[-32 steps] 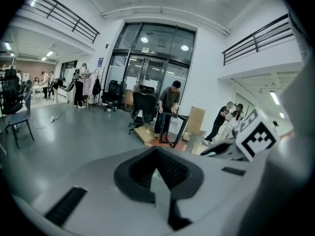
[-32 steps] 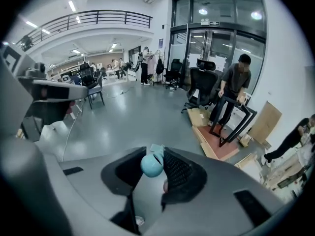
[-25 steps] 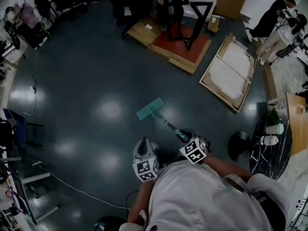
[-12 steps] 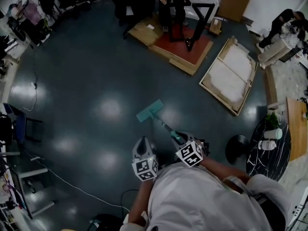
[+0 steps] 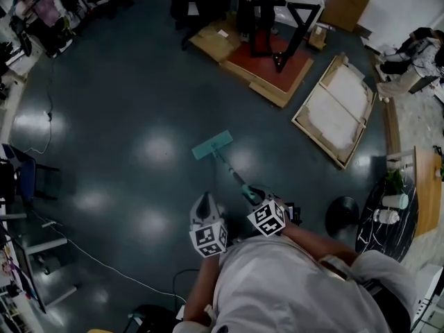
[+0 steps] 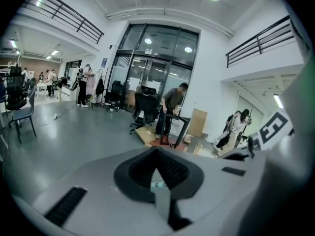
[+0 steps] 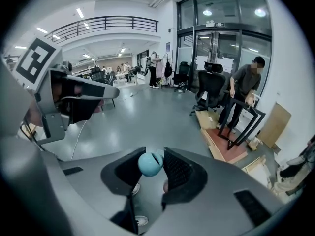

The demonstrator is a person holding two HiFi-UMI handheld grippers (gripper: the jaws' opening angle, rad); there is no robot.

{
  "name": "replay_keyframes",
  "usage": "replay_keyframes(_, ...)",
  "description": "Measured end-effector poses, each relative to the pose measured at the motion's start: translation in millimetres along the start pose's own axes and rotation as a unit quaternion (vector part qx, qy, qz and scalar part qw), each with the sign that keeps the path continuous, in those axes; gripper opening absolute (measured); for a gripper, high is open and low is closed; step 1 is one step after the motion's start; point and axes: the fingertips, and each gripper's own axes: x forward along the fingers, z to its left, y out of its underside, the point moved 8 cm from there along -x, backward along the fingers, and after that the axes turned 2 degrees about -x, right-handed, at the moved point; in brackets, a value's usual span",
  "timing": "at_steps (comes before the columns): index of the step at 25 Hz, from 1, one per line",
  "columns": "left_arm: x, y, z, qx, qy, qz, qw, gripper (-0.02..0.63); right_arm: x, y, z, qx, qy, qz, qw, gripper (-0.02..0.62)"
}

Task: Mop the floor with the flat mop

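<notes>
While the flat mop (image 5: 212, 145) lies with its teal head flat on the dark glossy floor (image 5: 125, 103), about in the middle of the room, its handle (image 5: 231, 170) rises toward the near right and ends in the right gripper (image 5: 254, 194). In the right gripper view, the right gripper (image 7: 151, 157) has its two jaws clamped on the rounded teal end of the handle (image 7: 149, 164), which sits between the ribbed pads. The left gripper (image 5: 205, 203) is just to the left of the right one and does not touch the mop. In the left gripper view, the left gripper (image 6: 157, 155) has its jaws pressed together, with nothing between them. Far behind the mop, a person (image 5: 253, 2) stands at a black frame (image 5: 304, 6) on a red mat (image 5: 263, 60) that lies over cardboard sheets. On the right a framed panel (image 5: 334, 106) lies on the floor, and at the near right stands a dark round table (image 5: 395, 236).
</notes>
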Motion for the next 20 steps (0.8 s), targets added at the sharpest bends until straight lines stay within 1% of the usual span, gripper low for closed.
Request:
replay_keyframes(5,19.1,-11.8,24.2,-0.002,-0.003,-0.002,1.0000,0.005,63.2,-34.7,-16.9,-0.003,0.015,-0.004,1.000,0.115)
replay_keyframes(9,33.6,-19.2,46.0,-0.010,-0.006,-0.003,0.9999,0.005,118.8,-73.6,-41.6,-0.004,0.035,-0.014,0.999,0.115)
replay_keyframes(13,51.3,-21.6,67.1,-0.008,-0.012,0.001,0.9999,0.005,170.3,-106.0,-66.7,0.000,0.052,-0.014,0.999,0.115)
replay_keyframes(15,58.2,-23.4,75.9,-0.011,-0.016,0.004,0.9998,0.005,193.8,-115.7,-75.3,0.002,0.058,-0.005,0.998,0.115)
replay_keyframes(20,72.7,-26.0,87.5,-0.019,-0.020,0.003,0.9996,0.005,244.2,-124.9,-92.5,0.004,0.069,0.017,0.997,0.115)
